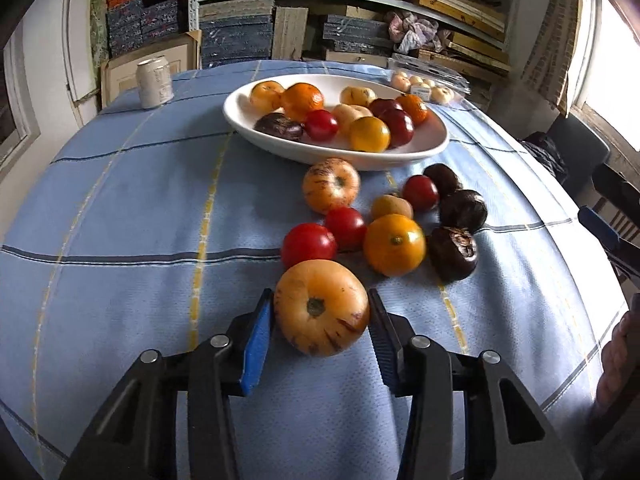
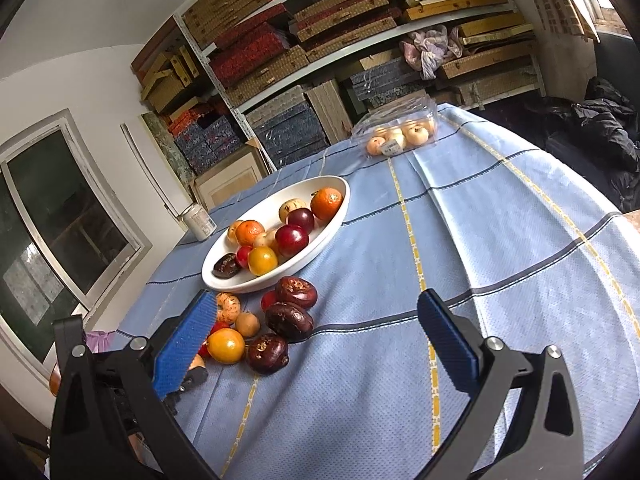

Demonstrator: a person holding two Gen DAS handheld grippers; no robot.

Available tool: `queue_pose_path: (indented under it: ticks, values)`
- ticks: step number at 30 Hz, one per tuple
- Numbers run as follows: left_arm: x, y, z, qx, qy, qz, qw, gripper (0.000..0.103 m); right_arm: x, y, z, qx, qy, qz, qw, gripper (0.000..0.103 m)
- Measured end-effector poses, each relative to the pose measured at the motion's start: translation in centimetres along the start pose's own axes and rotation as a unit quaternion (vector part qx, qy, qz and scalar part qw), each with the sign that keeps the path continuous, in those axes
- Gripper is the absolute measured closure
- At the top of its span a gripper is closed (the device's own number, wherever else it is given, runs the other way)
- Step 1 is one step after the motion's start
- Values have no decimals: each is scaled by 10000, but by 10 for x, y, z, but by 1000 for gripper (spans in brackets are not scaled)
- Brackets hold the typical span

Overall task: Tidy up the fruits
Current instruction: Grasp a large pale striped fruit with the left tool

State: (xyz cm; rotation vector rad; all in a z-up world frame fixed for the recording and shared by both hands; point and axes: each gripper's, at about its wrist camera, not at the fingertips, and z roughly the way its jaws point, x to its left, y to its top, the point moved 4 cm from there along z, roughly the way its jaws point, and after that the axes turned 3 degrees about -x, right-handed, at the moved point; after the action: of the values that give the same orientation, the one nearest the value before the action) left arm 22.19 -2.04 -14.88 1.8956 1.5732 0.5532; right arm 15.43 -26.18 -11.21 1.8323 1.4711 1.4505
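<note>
A white oval bowl at the back of the table holds several fruits; it also shows in the right wrist view. Loose fruits lie in front of it: red tomatoes, a yellow tomato, dark brown fruits and a striped orange fruit. My left gripper is shut on a large pale orange striped fruit, both blue pads touching its sides. My right gripper is open and empty, above the cloth, right of the loose fruits.
A blue checked tablecloth covers the round table. A white can stands at the back left. A clear plastic box of pale fruits sits at the far edge. Shelves of boxes stand behind.
</note>
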Motion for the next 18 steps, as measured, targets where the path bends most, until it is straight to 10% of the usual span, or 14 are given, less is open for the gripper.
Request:
queue_pose_path:
  ticks: [15, 18]
  values:
    - [64, 8, -22, -395, 628, -313, 9967, 57, 64, -35, 17, 533, 219, -1614, 9852, 5]
    - [64, 5, -20, -350, 556, -283, 9974, 57, 84, -50, 28, 781, 87, -2271, 9707, 25]
